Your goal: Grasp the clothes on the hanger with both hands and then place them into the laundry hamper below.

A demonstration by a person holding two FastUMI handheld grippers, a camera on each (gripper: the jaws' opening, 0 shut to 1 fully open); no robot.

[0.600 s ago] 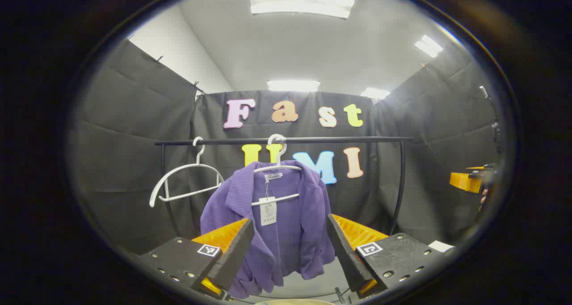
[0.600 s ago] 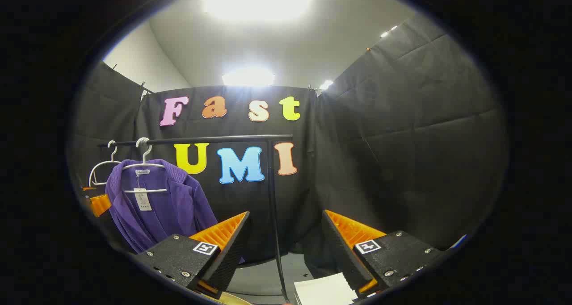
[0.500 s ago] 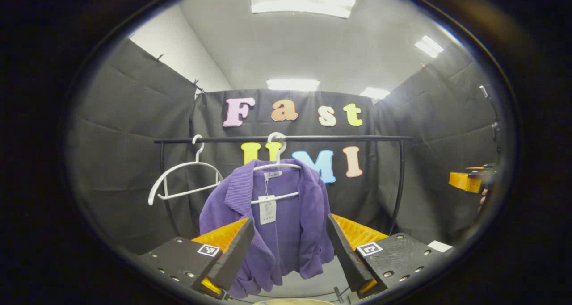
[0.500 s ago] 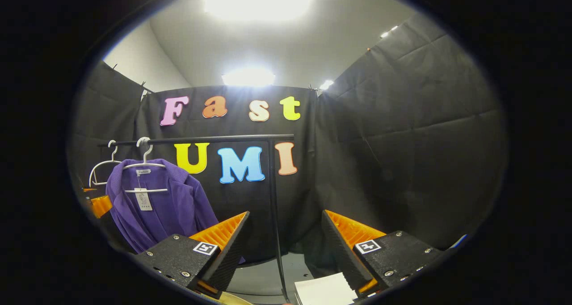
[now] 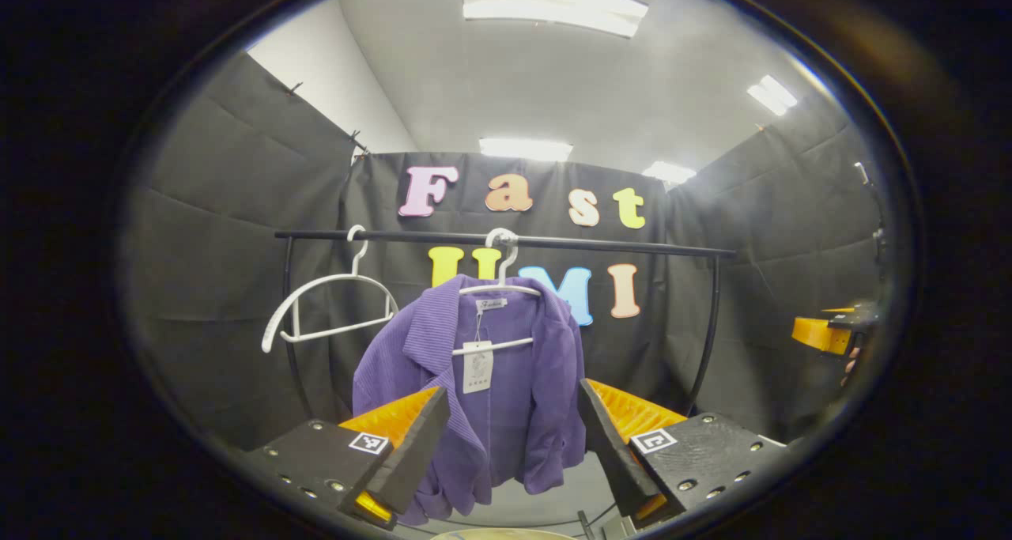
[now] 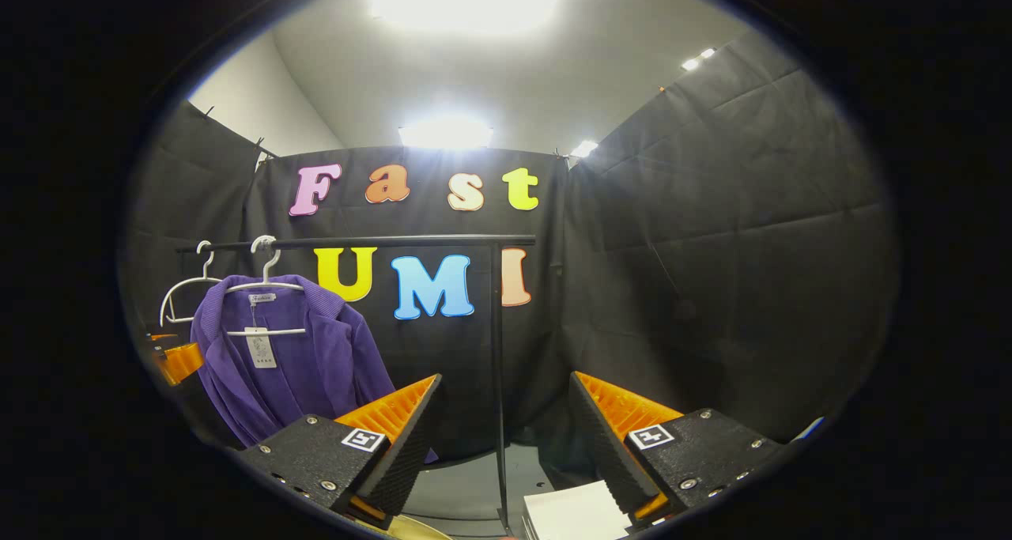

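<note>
Left gripper view, from the left: a bare white hanger (image 5: 328,307) hooked on the black rail (image 5: 506,241), tilted, nothing on it. Just beside it a second white hanger (image 5: 500,287) carries the purple jacket (image 5: 482,382), which hangs open at the front with a white tag (image 5: 477,367) dangling below the collar. The left gripper (image 5: 512,437) is raised in front of the jacket, jaws spread wide, nothing between them; the jacket's lower half shows through the gap, apart from both fingers. A pale curved rim (image 5: 506,534) sits at the bottom edge, directly under the garment, too little of it to name with certainty. Far right, the right gripper (image 5: 826,333) is held in a hand near the side cloth, well apart from the rail.

Right gripper view: the jacket hangs at far left, the left gripper partly in front of its left side. The right gripper's jaws stand wide, empty, aimed at the rail's upright post (image 6: 498,382). White paper (image 6: 573,512) lies low between the fingers.
</note>
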